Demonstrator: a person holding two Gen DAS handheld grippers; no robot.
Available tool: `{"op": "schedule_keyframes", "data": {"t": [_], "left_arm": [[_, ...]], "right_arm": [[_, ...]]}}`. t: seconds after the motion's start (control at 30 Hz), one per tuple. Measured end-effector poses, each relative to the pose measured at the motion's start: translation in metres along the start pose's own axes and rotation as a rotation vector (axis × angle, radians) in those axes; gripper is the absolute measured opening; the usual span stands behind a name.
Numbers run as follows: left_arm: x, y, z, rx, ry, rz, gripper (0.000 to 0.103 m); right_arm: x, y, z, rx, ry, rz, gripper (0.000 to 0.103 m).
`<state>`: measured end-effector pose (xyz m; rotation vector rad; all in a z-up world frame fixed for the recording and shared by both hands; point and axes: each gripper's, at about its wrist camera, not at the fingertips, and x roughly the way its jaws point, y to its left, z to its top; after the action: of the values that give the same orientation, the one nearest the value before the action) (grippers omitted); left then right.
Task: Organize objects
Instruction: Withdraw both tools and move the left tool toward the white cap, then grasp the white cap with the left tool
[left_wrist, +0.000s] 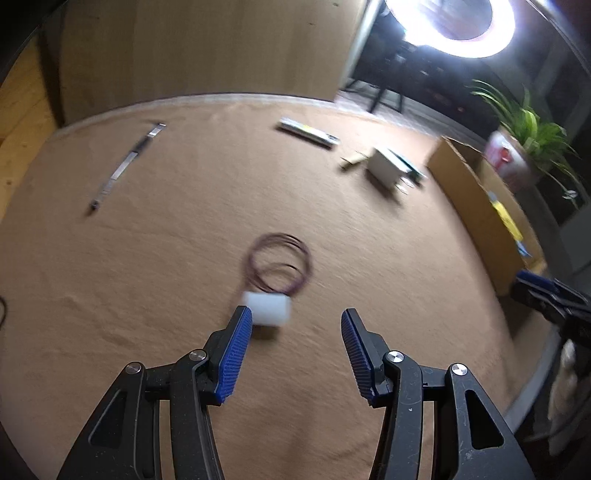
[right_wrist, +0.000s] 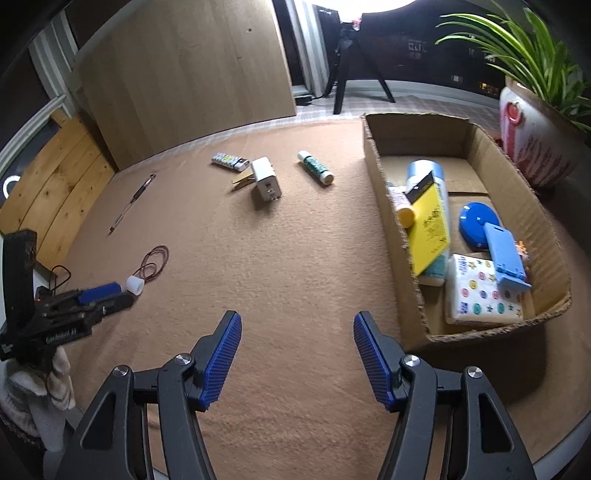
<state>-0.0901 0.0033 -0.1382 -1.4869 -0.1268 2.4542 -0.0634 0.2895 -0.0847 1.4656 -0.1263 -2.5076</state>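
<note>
While open, left tongs (left_wrist: 296, 320) near white cap (left_wrist: 268, 310)

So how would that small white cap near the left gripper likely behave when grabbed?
The white cap looks like a short cylinder lying on the felt, so it may roll. It seems small and probably light, so a pad brushing it could knock it away.

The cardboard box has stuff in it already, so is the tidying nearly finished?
About halfway. The cardboard box already holds a tissue pack and blue case, among others. Both grippers are open and empty; the left gripper is beside the white cap. Still on the mat: rubber bands, pen, charger, glue stick.
</note>
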Motion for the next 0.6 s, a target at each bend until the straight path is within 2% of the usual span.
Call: {"op": "schedule_keyframes", "data": {"t": [0.17, 0.23, 0.33, 0.4, 0.47, 0.6], "left_arm": [[0.014, 0.003, 0.006, 0.024, 0.022, 0.028, 0.054], [0.018, 0.002, 0.005, 0.030, 0.034, 0.015, 0.053], [0.020, -0.005, 0.000, 0.060, 0.065, -0.030, 0.052], [0.012, -0.009, -0.004, 0.074, 0.059, -0.102, 0.052], [0.002, -0.010, -0.007, 0.081, 0.045, -0.134, 0.052], [0.000, -0.008, -0.005, 0.071, 0.035, -0.077, 0.052]], "right_arm": [[0.001, 0.008, 0.001, -0.022, 0.005, 0.009, 0.059], [0.001, 0.008, 0.000, -0.021, 0.006, 0.009, 0.059], [0.000, 0.005, 0.000, -0.013, 0.006, 0.004, 0.059], [0.000, 0.003, 0.001, -0.007, 0.005, 0.001, 0.059], [0.000, 0.002, 0.000, 0.000, 0.004, 0.001, 0.059], [0.003, 0.003, 0.001, 0.000, 0.014, 0.010, 0.059]]}}
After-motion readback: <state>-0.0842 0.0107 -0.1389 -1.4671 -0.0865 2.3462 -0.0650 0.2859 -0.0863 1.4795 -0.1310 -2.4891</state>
